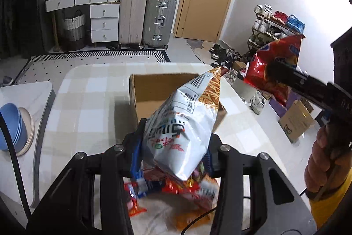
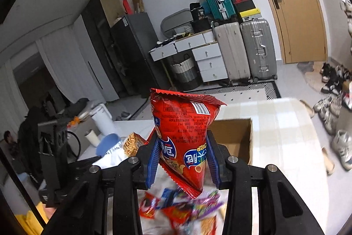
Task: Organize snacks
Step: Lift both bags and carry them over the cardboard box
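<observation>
My left gripper (image 1: 173, 144) is shut on a white and orange snack bag (image 1: 182, 120) and holds it up in front of an open cardboard box (image 1: 151, 89). My right gripper (image 2: 182, 158) is shut on a red snack bag (image 2: 182, 131), also raised, with the same box (image 2: 233, 133) behind it. In the left wrist view the red bag (image 1: 275, 67) and the right gripper (image 1: 277, 68) hang at the right, beyond the box. A pile of small snack packets (image 1: 176, 193) lies on the table below both grippers; it shows blurred in the right wrist view (image 2: 180, 206).
The box stands on a checked table (image 1: 88, 91). A stack of blue and beige bowls (image 1: 15, 124) sits on a side surface at the left. Suitcases (image 1: 158, 19), white drawers (image 1: 103, 21) and a shoe rack (image 1: 272, 25) stand across the room.
</observation>
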Tool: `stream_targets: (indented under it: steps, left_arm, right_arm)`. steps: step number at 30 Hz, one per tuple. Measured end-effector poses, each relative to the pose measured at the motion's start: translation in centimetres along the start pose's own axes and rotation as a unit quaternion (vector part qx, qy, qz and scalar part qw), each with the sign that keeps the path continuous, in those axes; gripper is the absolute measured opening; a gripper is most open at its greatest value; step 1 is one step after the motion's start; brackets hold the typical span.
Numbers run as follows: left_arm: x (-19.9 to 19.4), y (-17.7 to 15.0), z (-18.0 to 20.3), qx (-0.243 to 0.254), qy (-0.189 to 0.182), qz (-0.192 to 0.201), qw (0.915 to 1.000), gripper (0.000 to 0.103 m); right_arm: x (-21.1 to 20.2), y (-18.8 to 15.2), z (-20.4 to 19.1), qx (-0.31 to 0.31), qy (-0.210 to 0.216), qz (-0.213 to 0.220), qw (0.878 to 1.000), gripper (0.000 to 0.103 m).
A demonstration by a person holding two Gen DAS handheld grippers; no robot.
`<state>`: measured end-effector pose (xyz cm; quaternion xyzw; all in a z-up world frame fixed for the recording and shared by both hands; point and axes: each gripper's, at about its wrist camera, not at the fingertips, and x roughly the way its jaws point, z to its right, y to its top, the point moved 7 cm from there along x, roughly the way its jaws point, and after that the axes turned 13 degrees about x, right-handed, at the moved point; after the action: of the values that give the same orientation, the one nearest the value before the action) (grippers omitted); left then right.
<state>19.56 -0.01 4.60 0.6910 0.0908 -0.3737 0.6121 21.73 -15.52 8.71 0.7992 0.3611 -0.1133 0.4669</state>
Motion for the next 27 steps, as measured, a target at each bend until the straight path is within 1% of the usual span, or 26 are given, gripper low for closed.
stream_targets:
  steps: [3,6,9,12,15,17,23,27]
  left_arm:
    - [1.2,2.5,-0.4,0.01,0.016,-0.003,0.9998,0.04]
    - [3.4,4.7,-1.1,0.007,0.015,-0.015,0.9997,0.04]
    - [5.8,6.1,-1.9,0.001,0.015,-0.027,0.9995,0.04]
    - [8.7,6.8,-1.8,0.012,0.012,-0.047,0.9988,0.04]
    - [12.1,7.3,-1.5,0.022,0.013,-0.066,0.9975,0.04]
    - [14.3,7.3,-1.2,0.019,-0.002,-0.085,0.9962,0.04]
    - [19.8,5.7,-2.3,0.018,-0.006,-0.123,0.9923,0.04]
    - [23.0,4.6,-3.3,0.02,-0.011,-0.144,0.9893,0.04]
  right_arm:
    - [1.8,1.0,0.3,0.0,-0.01,-0.007,1.0,0.039]
    - [3.8,1.5,1.6,0.001,-0.025,-0.016,1.0,0.039]
    - [6.3,1.8,3.5,0.012,-0.04,-0.03,0.999,0.039]
    - [8.4,1.3,5.5,0.021,-0.051,-0.046,0.997,0.039]
    - [10.8,1.2,6.9,0.032,-0.055,-0.06,0.996,0.039]
    - [12.3,0.8,7.8,0.038,-0.056,-0.07,0.995,0.039]
    - [16.4,0.3,9.3,0.036,-0.061,-0.085,0.994,0.039]
    - [18.3,0.0,10.1,0.036,-0.065,-0.096,0.993,0.039]
